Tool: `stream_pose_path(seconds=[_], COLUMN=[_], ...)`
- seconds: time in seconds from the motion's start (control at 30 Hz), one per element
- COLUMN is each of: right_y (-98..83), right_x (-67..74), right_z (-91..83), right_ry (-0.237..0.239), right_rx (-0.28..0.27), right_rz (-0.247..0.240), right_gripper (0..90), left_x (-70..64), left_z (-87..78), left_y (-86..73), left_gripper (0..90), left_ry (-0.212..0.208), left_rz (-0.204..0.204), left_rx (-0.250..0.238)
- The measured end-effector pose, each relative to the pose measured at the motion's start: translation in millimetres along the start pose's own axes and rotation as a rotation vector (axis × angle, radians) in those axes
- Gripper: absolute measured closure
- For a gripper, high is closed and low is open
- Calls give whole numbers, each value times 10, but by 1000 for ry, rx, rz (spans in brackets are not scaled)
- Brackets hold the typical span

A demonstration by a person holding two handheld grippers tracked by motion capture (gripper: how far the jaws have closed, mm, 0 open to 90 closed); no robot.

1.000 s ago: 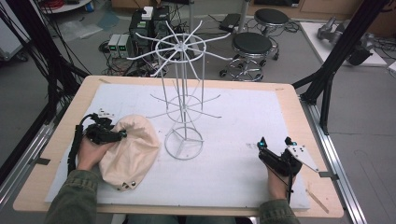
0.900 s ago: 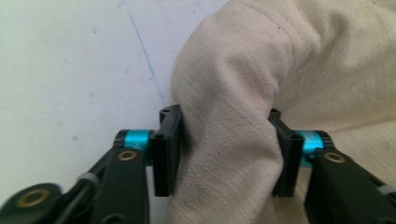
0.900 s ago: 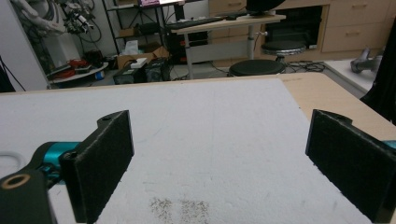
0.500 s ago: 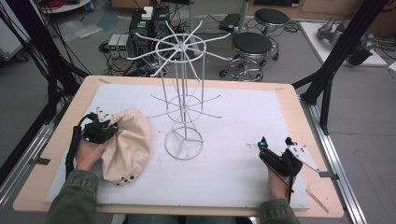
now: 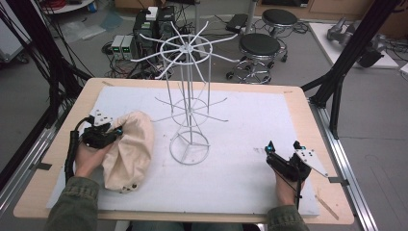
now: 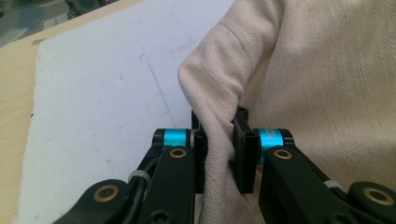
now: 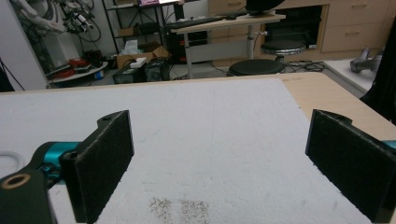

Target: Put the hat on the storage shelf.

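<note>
- Far left: our left gripper (image 5: pixel 114 132) sits at the left side of the bench (image 5: pixel 57 144), on the white mat (image 5: pixel 250 125). In the left gripper view its fingers (image 6: pixel 201 154) are clamped on a raised fold of cloth, pinched tight between the two pads.
- That cloth is a cream fabric cap (image 5: pixel 127 151), or a soft hat of that sort. It lies crumpled on the mat just beside our left hand, with a gathered edge pointing toward us. It rests on the mat and is not lifted clear.
- Centre: a white wire display stand (image 5: pixel 190 96) rises from a ring base on the mat, with spokes at the top and a second set lower down. Every arm we can see is bare. The cap lies near the base but apart from it.
- Right: our right gripper (image 5: pixel 281 147) rests low on the mat, well apart from the stand and the cap. In the right gripper view its fingers (image 7: pixel 100 163) stand wide apart with nothing between them.
- Progress, as we judge it: the grasp on the cap is made, and that is all so far. If the cap is meant for the stand, lifting it, carrying it across and hanging it on an arm are all left to do. The right gripper has no part yet.
</note>
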State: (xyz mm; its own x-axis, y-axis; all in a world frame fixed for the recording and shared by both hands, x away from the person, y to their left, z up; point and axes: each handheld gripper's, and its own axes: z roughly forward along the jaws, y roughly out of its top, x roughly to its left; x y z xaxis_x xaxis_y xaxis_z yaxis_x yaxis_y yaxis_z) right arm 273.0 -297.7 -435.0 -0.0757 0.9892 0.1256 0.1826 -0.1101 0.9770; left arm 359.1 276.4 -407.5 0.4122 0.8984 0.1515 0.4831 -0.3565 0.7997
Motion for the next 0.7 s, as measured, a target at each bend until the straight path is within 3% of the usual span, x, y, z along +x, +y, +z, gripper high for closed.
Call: stream_pose_path(seconds=[0.1, 0.3, 0.37, 0.7], right_y=[-7, -8, -9, -1], right_x=[9, 34, 32, 42], right_z=[17, 14, 17, 7], right_ry=[6, 10, 12, 12], right_rx=[15, 11, 10, 6], right_rz=[-5, -21, -25, -22], right_gripper=[66, 66, 66, 66], left_x=[34, 61, 61, 34], left_z=[-103, -313, -360, -617], left_y=[13, 36, 37, 31], left_gripper=[815, 814, 813, 812], left_ry=[-25, -68, -97, -136], left_rz=[-33, -61, -70, -63], left_rx=[-64, -174, -193, -282])
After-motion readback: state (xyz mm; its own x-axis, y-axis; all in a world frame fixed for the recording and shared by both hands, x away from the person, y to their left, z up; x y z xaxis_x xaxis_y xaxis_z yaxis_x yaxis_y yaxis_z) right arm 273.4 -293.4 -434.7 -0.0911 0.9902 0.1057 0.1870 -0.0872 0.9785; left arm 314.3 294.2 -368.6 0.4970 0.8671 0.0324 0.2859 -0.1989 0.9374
